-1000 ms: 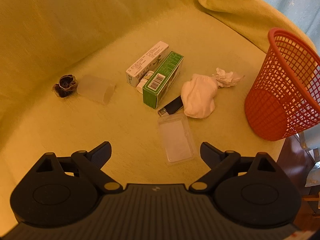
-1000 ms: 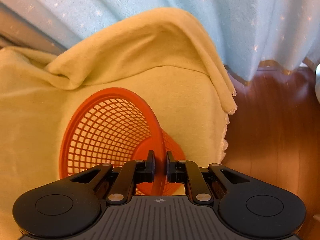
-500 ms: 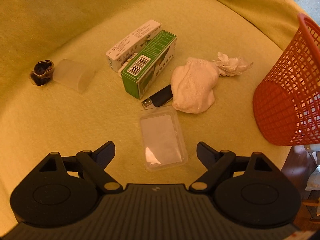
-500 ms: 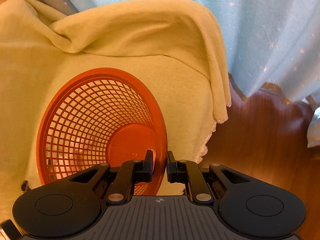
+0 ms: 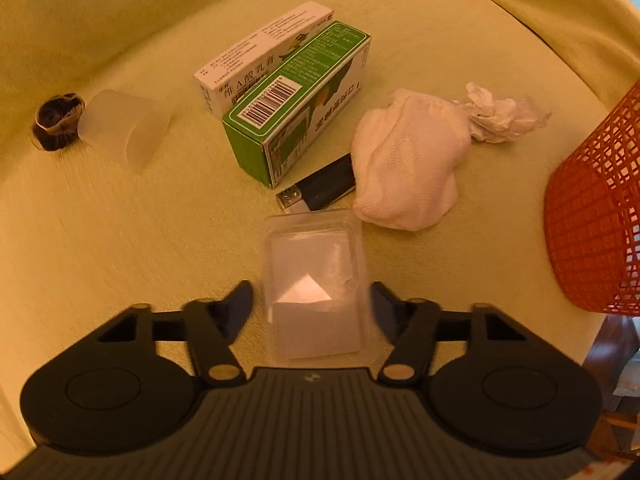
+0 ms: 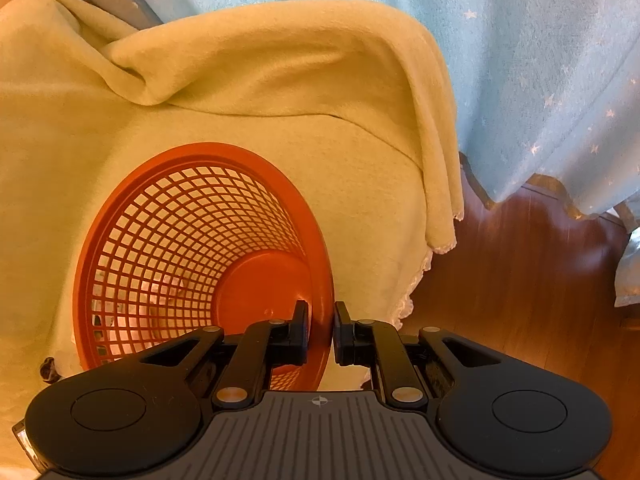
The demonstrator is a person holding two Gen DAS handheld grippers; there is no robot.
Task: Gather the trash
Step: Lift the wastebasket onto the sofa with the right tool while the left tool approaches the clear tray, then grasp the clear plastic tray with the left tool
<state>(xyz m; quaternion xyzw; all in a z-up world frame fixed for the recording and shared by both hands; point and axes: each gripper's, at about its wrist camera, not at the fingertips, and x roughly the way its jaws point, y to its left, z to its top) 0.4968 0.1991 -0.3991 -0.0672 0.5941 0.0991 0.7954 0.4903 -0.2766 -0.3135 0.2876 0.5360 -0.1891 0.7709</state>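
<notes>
Your yellow blanket (image 5: 120, 240) carries two boxes (image 5: 296, 104), a clear tray (image 5: 316, 280), white cloth (image 5: 408, 160), tissue (image 5: 500, 114) and the basket (image 5: 592, 232).

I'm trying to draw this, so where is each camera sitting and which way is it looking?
Left wrist: sits on the left gripper, looking down over a clear plastic tray, boxes and tissue on the yellow blanket; its open jaws straddle the tray.
Right wrist: sits on the right gripper, looking into the red basket, with a blue curtain beyond; its jaws are shut on the basket rim.
Both show the red basket and the yellow blanket.
</notes>
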